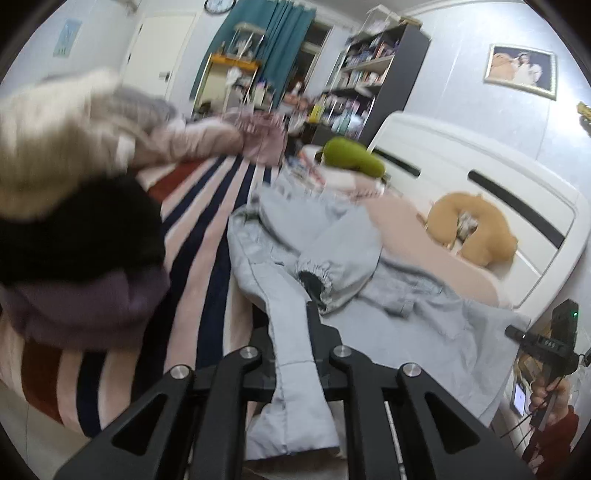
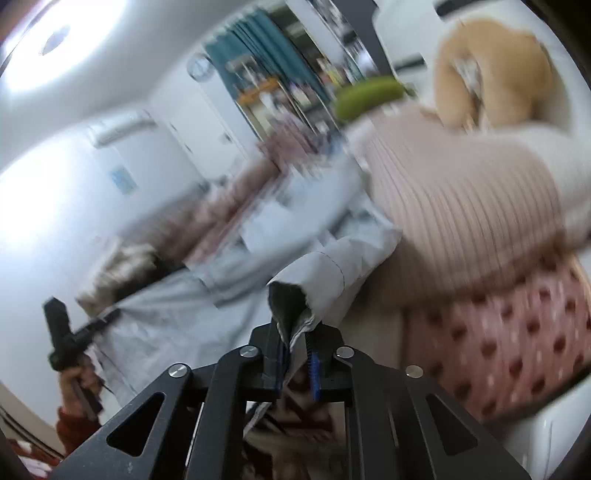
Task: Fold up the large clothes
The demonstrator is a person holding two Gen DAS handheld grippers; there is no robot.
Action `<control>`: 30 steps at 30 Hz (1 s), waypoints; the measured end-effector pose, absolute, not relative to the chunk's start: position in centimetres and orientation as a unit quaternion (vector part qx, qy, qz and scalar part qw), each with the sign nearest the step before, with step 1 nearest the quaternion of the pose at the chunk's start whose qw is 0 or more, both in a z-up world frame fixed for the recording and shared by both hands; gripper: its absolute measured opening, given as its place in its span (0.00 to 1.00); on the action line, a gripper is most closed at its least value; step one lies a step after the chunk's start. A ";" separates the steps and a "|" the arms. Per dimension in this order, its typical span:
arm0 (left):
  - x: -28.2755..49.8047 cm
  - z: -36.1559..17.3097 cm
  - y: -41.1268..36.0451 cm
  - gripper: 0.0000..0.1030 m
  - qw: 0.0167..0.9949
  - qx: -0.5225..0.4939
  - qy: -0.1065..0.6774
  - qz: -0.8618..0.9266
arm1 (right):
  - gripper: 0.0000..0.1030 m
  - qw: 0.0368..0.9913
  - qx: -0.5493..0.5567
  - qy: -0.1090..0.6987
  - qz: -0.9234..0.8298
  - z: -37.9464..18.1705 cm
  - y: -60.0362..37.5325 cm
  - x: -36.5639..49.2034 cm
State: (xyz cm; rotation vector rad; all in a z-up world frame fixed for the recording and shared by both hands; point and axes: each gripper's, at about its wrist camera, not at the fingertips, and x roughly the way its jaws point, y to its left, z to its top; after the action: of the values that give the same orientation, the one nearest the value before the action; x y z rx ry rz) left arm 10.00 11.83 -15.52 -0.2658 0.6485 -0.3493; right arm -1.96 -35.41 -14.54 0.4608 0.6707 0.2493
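1. A home bedroom: a bed with a white headboard [image 1: 491, 192] and a striped blanket [image 1: 207, 229] fills most of the left wrist view.
2. Soft things lie on the bed: a tan neck pillow [image 1: 480, 229], a green plush toy [image 1: 351, 157] and a ribbed pink cushion [image 2: 454, 199].
3. A dark bookshelf [image 1: 373, 77] crowded with small items stands against the wall.
4. A teal curtain [image 1: 277, 44], a white door [image 1: 159, 48], a wall clock [image 1: 219, 4] and a framed picture [image 1: 521, 70] complete the domestic look.
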 end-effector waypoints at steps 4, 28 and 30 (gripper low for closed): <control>10.6 -19.7 12.3 0.31 0.909 -0.124 0.364 -0.160 | 0.47 0.881 0.253 0.388 0.093 -20.5 -37.2 -1.8; 9.5 -15.8 8.9 0.02 0.907 -0.129 0.325 -0.235 | 0.00 0.891 0.285 0.268 0.233 -14.2 -34.3 -0.5; 9.1 -13.6 8.4 0.02 0.915 -0.123 0.301 -0.240 | 0.00 0.896 0.280 0.248 0.240 -12.8 -34.1 -1.1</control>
State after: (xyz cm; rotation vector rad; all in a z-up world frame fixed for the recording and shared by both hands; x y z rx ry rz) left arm 9.08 8.44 -13.62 -0.2524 0.6190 -0.4947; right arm -1.06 -34.14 -12.79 0.5800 0.5136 0.4973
